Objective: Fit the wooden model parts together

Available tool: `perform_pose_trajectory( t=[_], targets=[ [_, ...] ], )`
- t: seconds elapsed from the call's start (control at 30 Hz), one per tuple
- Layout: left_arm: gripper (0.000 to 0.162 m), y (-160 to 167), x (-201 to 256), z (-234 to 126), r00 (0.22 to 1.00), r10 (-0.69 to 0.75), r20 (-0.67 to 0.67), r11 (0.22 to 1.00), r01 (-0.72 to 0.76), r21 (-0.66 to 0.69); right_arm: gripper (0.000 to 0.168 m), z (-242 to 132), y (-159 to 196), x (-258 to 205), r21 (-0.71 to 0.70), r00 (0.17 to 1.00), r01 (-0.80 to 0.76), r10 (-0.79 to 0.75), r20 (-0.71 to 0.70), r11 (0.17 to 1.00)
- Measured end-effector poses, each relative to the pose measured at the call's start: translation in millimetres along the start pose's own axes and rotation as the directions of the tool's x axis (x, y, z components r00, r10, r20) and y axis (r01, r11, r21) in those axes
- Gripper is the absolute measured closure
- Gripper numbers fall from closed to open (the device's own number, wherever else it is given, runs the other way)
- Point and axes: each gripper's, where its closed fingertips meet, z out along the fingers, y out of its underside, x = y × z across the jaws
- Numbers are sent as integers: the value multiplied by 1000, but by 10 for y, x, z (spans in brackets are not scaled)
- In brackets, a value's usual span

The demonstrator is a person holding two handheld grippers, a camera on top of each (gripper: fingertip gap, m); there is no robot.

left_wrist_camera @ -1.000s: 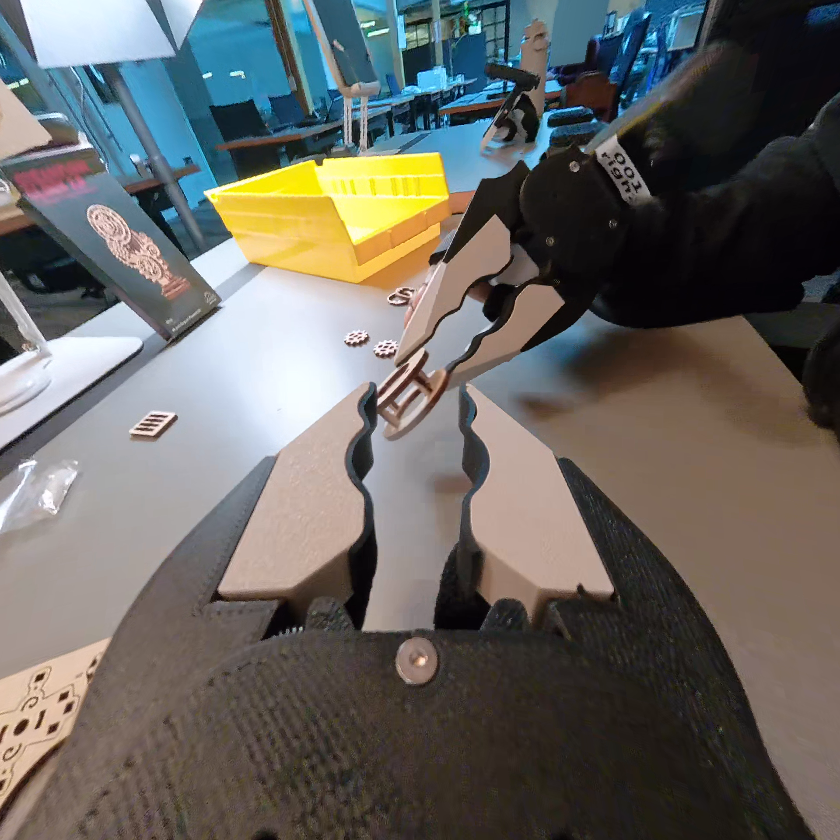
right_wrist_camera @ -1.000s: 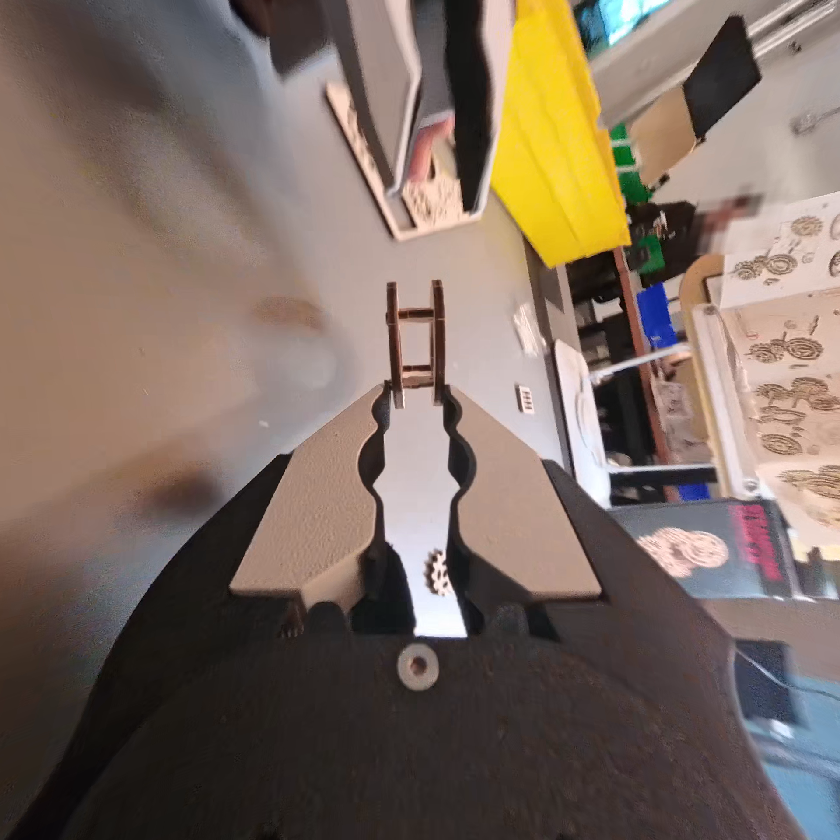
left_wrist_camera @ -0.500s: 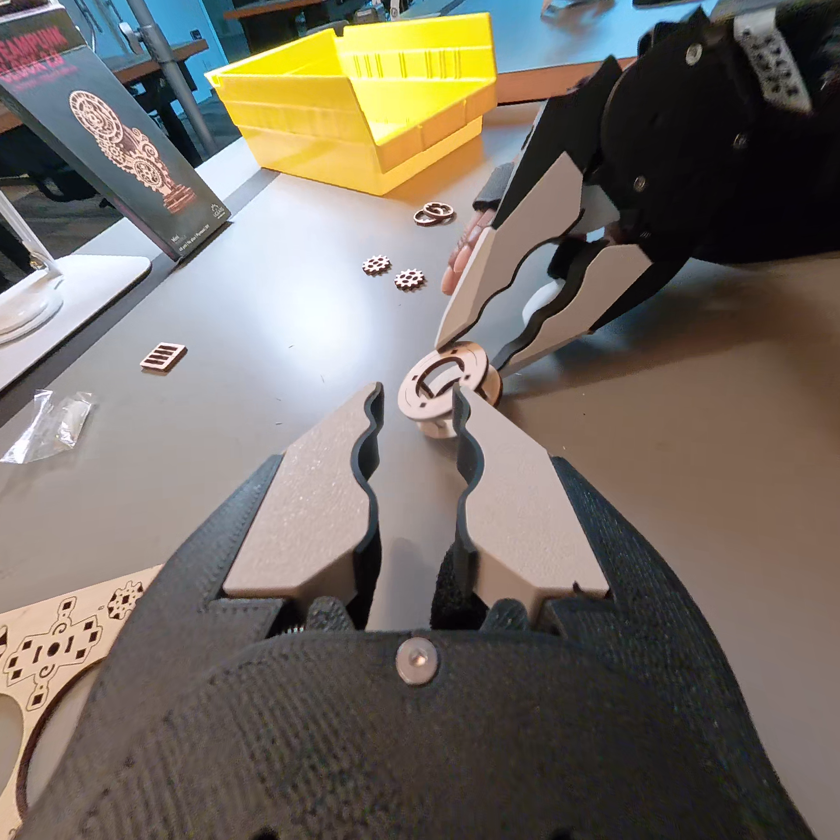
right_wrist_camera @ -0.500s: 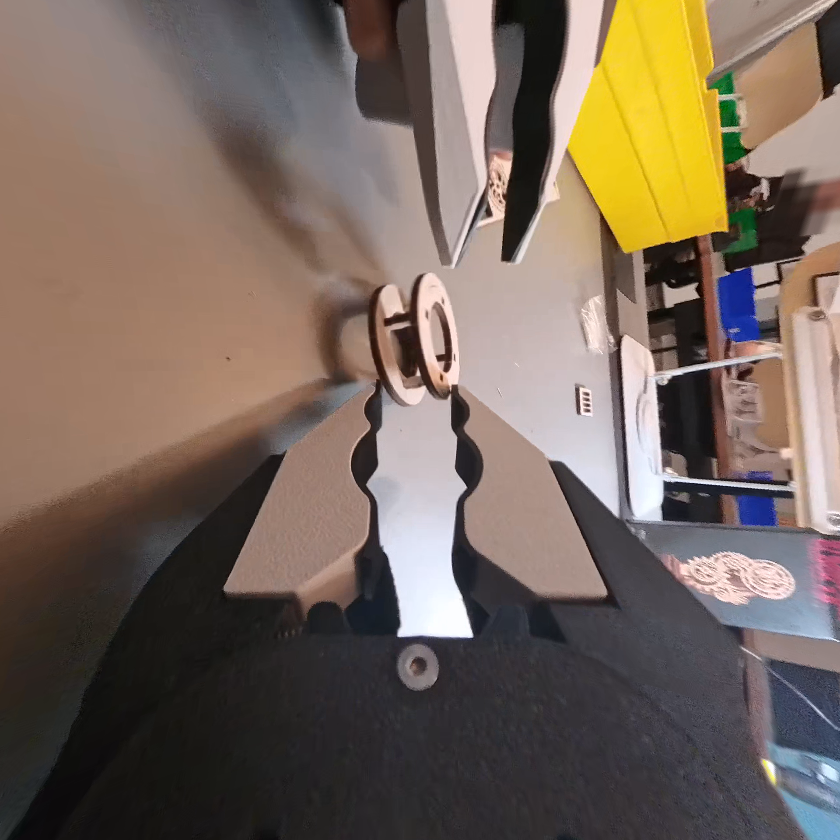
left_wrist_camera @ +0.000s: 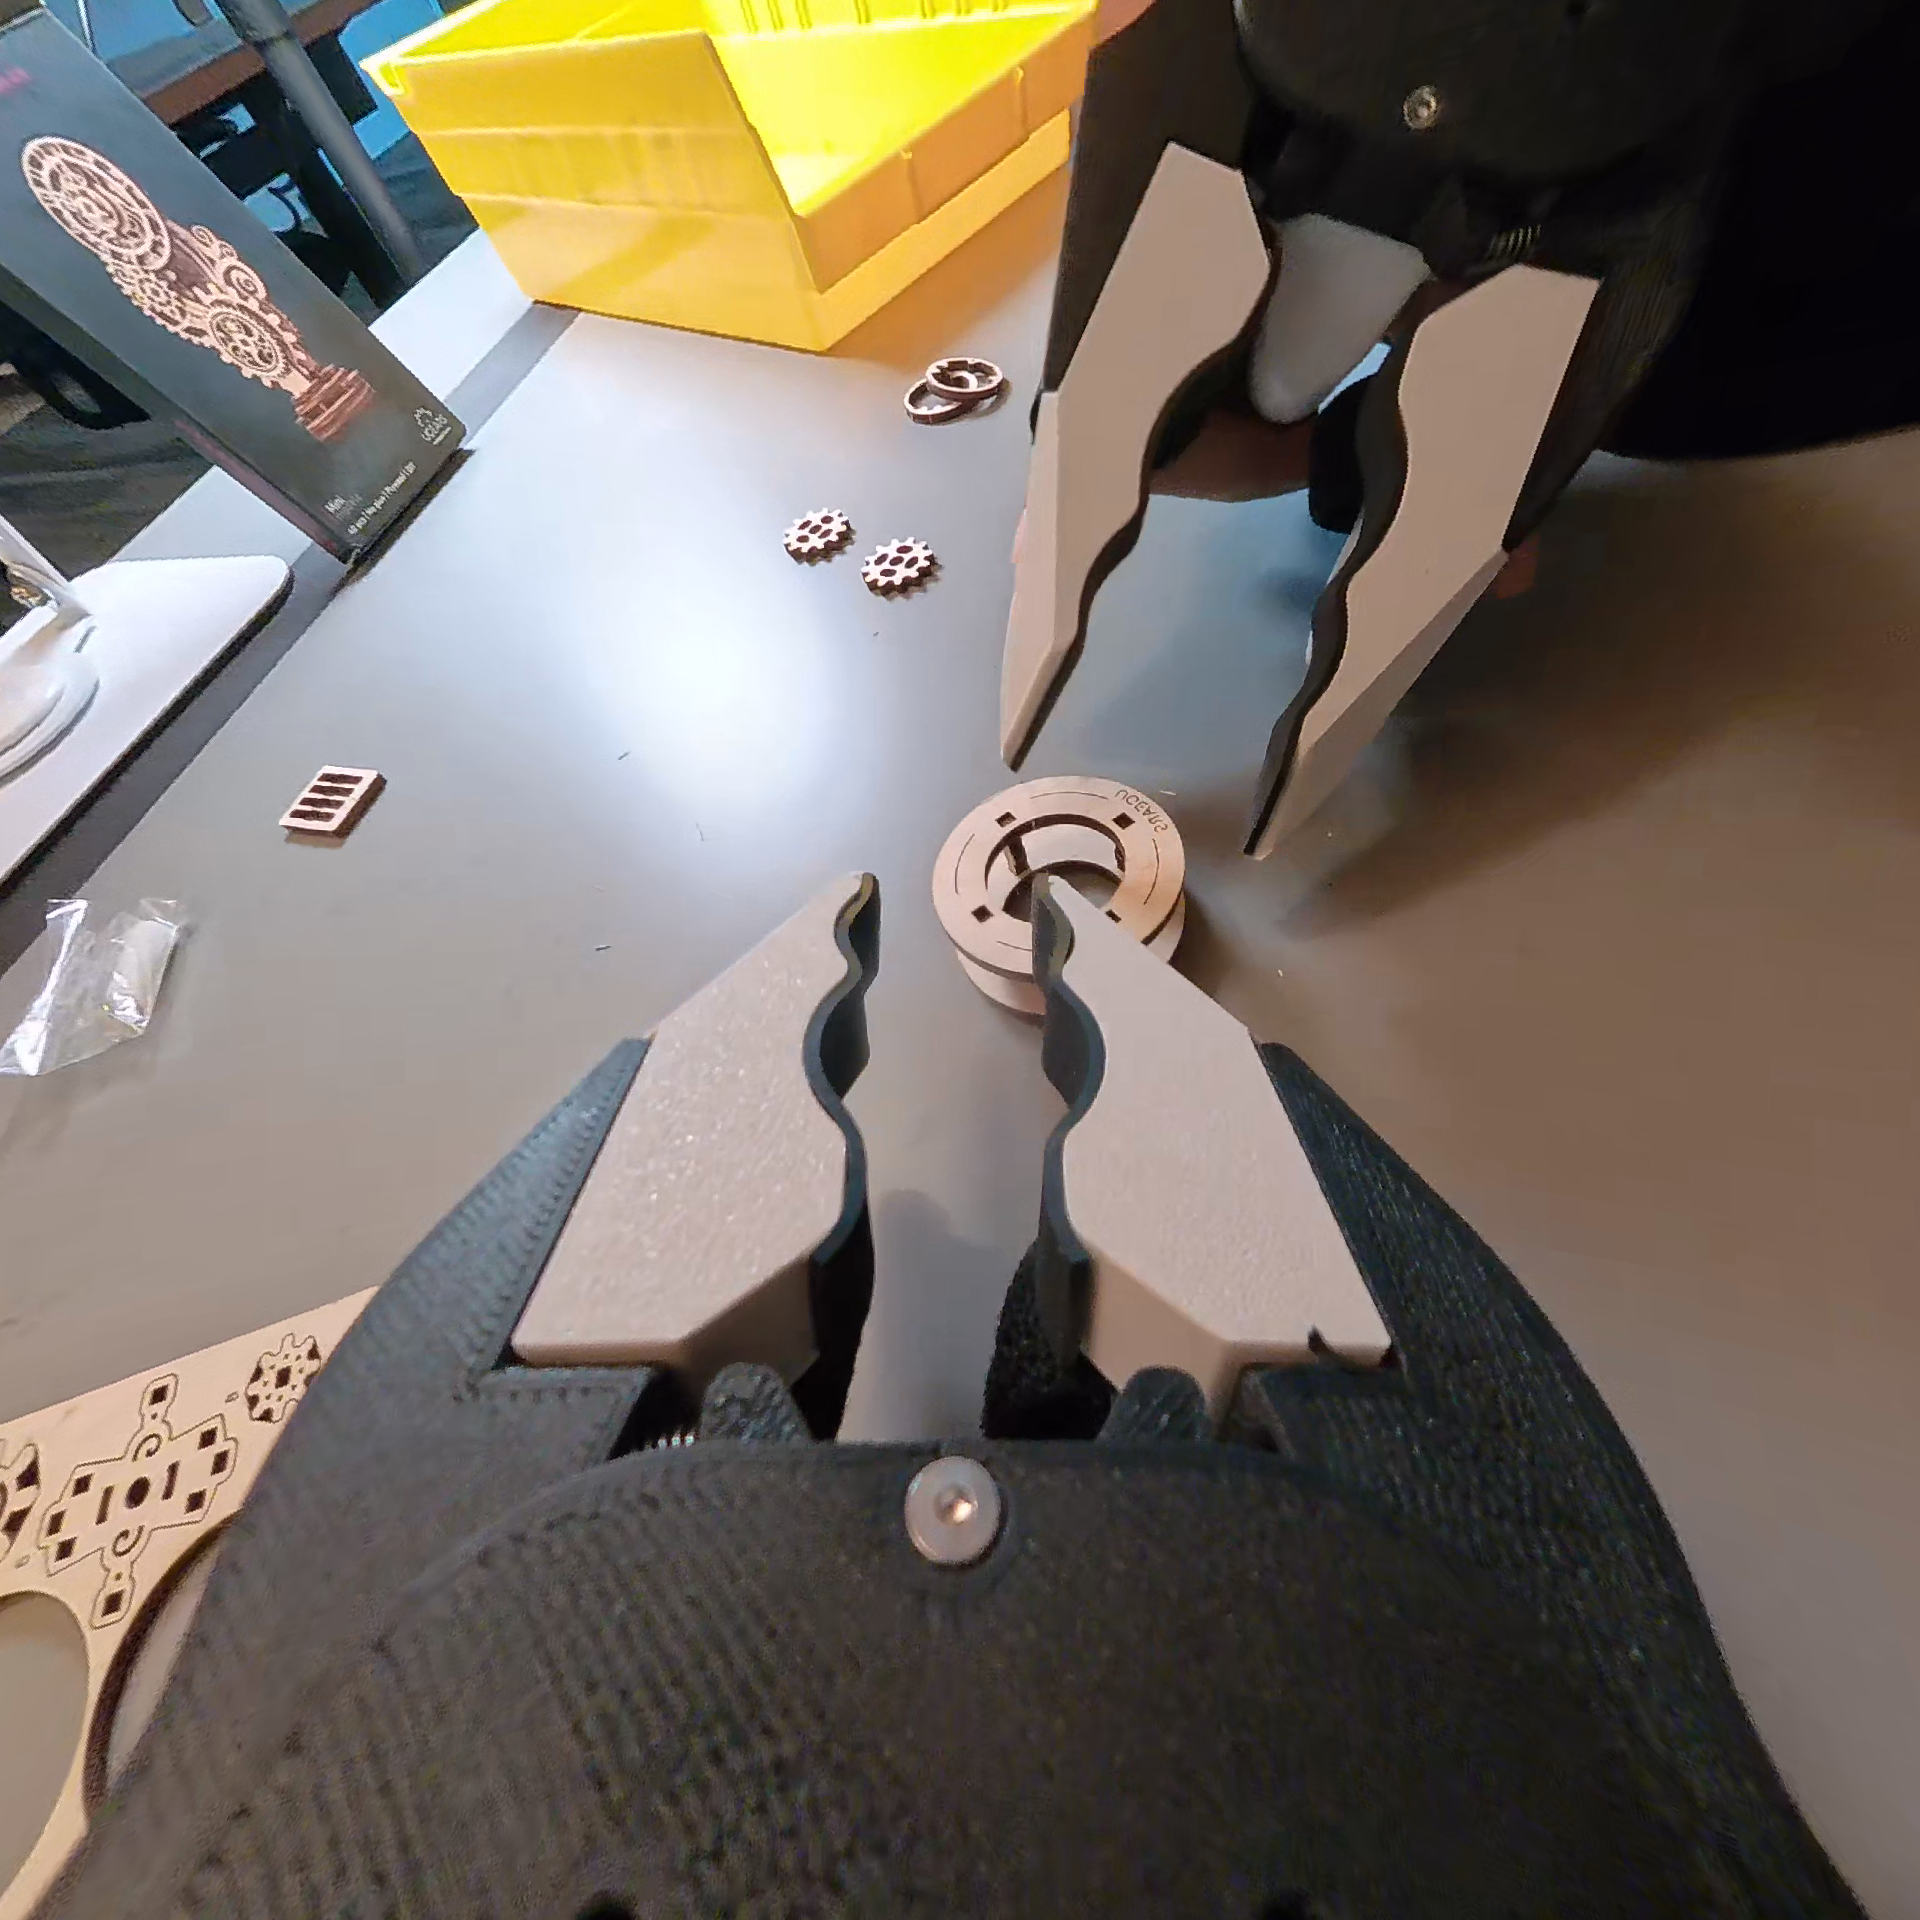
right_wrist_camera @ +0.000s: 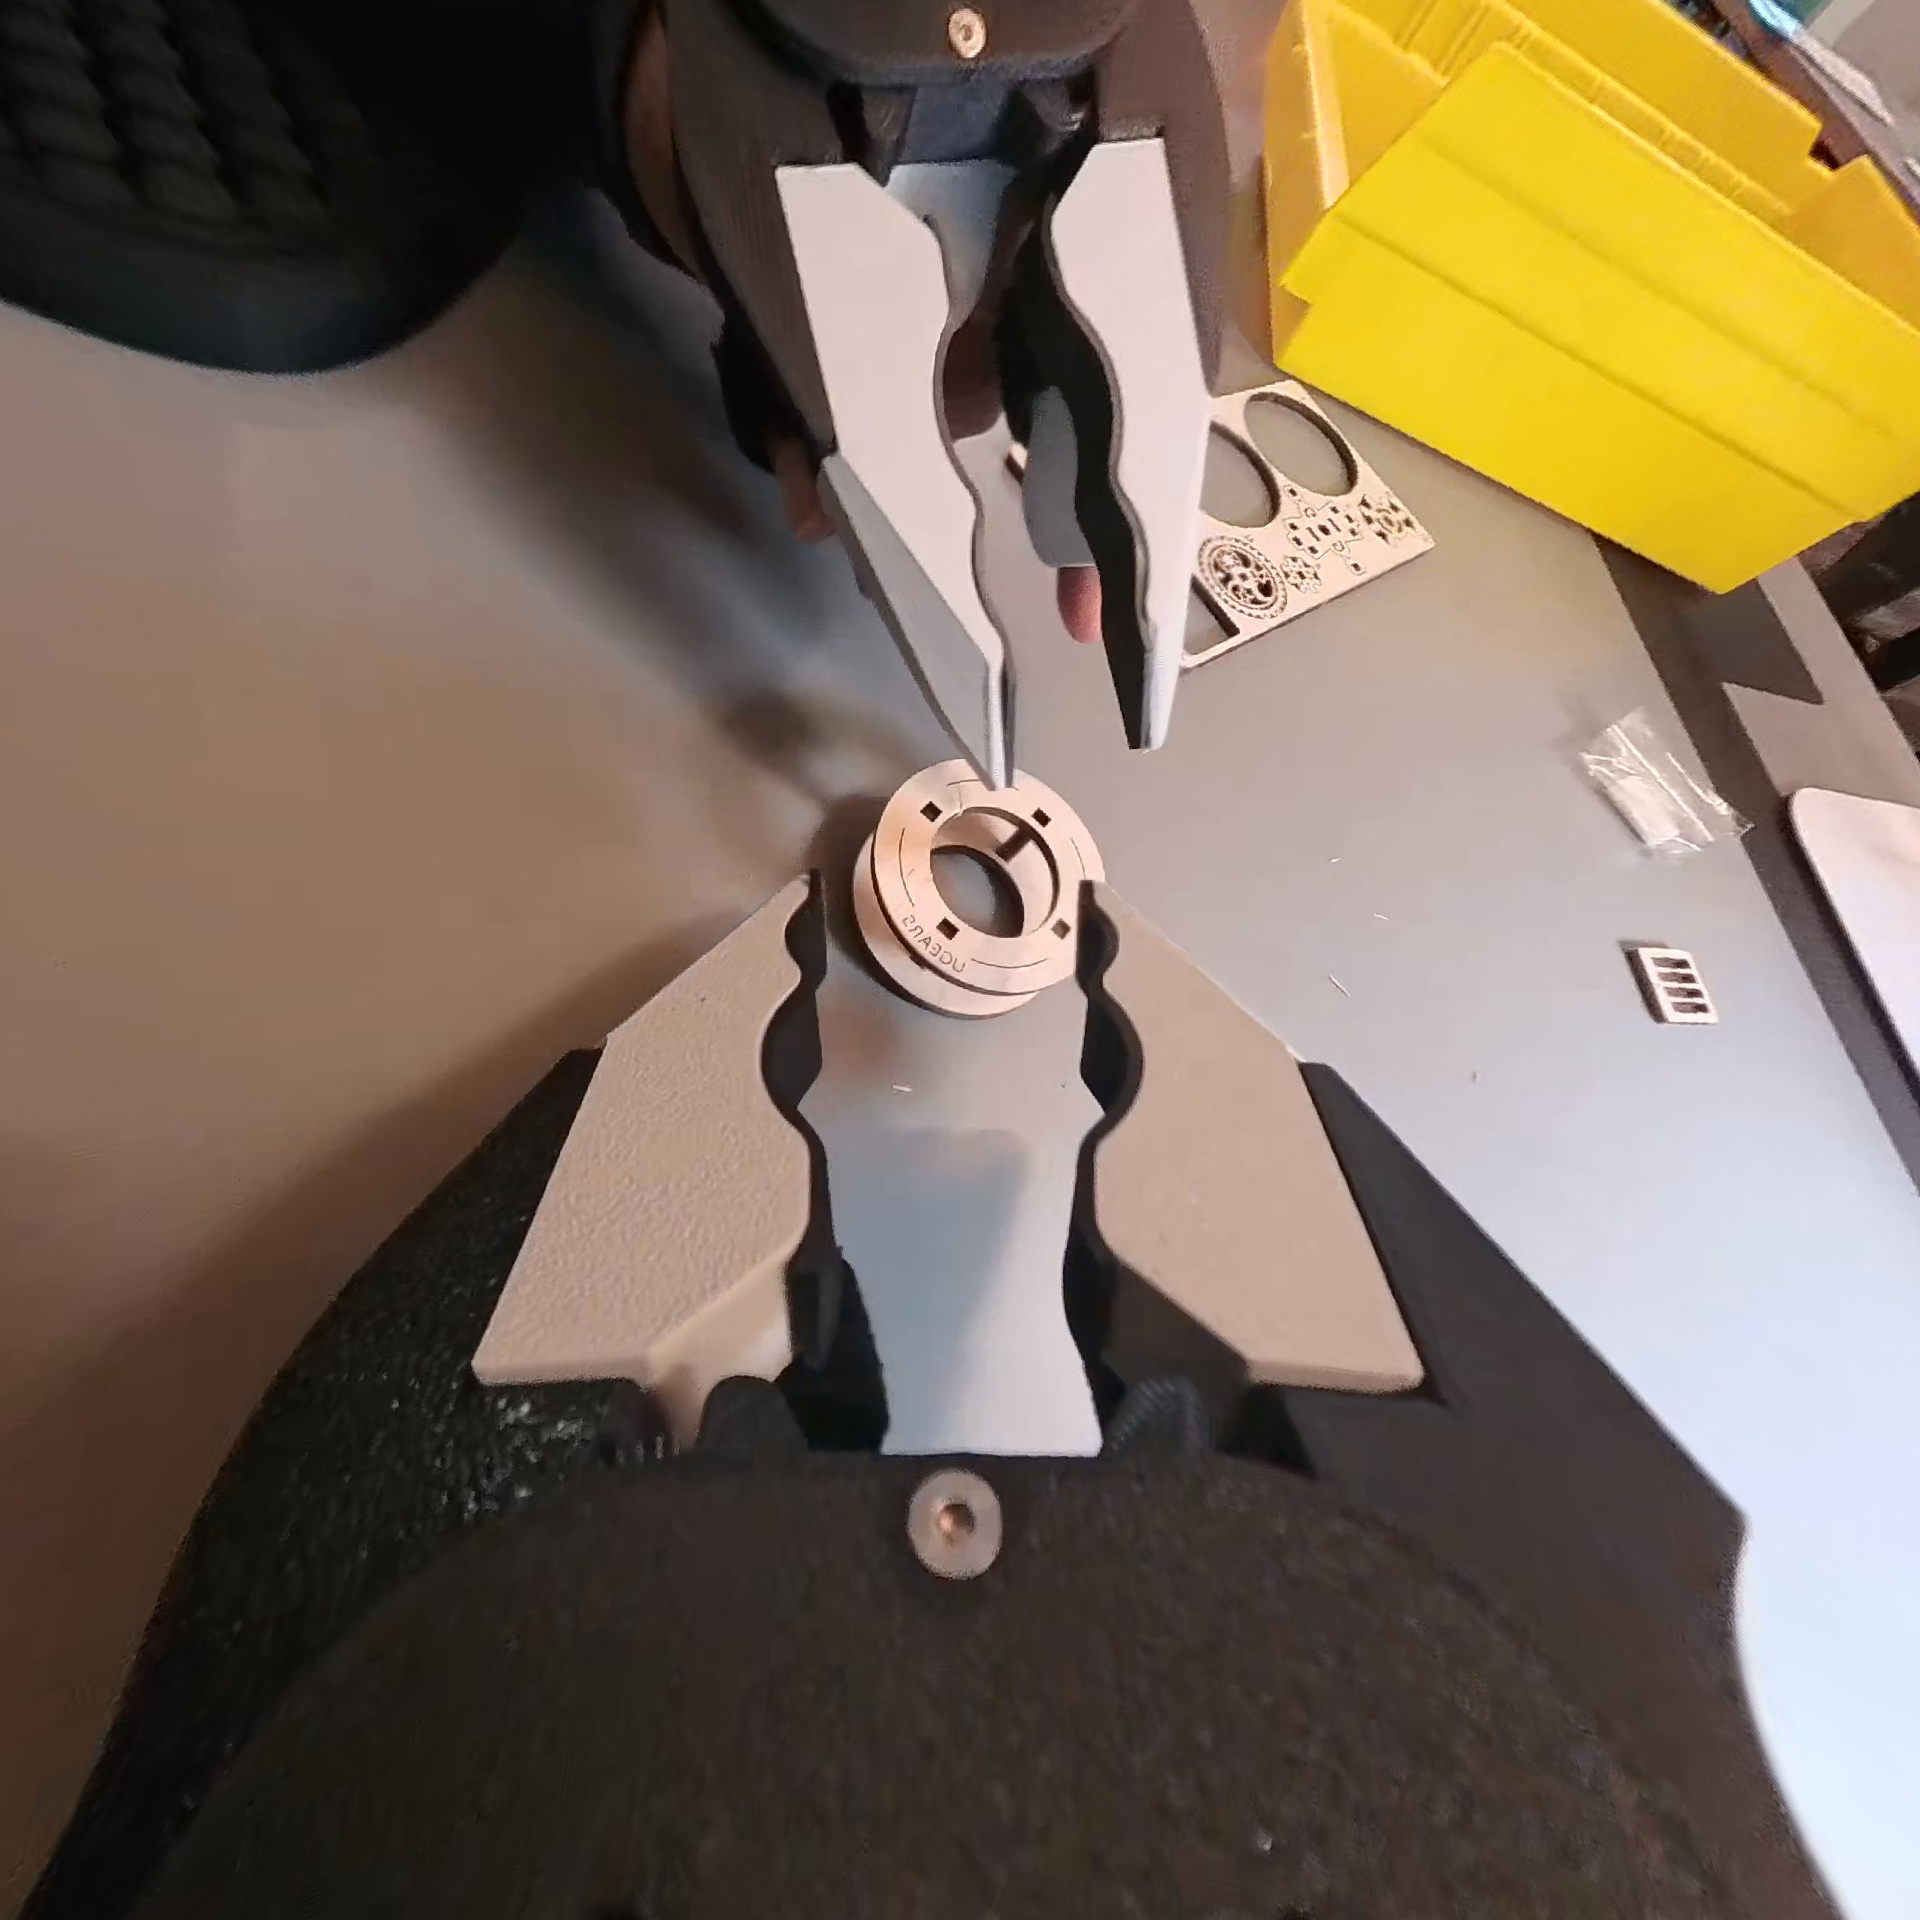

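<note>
One wooden spool (left_wrist_camera: 1060, 896) of two joined discs lies flat on the surface (left_wrist_camera: 623, 707), between both grippers' parted, empty fingers; two small gears (left_wrist_camera: 860, 549) and rings (left_wrist_camera: 956, 391) remain unfitted.

Round wooden two-disc spool (left_wrist_camera: 1081, 847): my left view hides its near rim behind the left gripper's (left_wrist_camera: 951, 894) finger.
Yellow plastic bin (left_wrist_camera: 727, 208): cut by the top edge; I can't see inside.
Pale laser-cut plywood sheet (left_wrist_camera: 135, 1475): lower left, cropped and partly under the gripper body.
Clear plastic bag (right_wrist_camera: 1652, 790): contents too small to tell.
Right view, upper left: blurred.
</note>
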Motion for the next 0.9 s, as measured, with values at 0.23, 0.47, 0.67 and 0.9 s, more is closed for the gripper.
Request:
perform_pose_trajectory(
  t=[0.23,0.47,0.67,0.9],
  targets=[
    [125,-19,19,-25,1000,-14,-26,1000,14,18,104,-35,-1,152,25,989,-146,146,27,989],
    [115,33,41,-14,998,-30,-55,999,29,-17,97,39,-17,265,-55,974,-150,158,164,987],
    [115,48,63,-6,997,-27,-67,999,25,-29,94,205,20,171,-95,955,-153,172,244,984],
    [116,53,74,-2,998,-14,-66,999,12,-32,118,258,48,250,-99,966,-185,200,165,978]
  ],
)
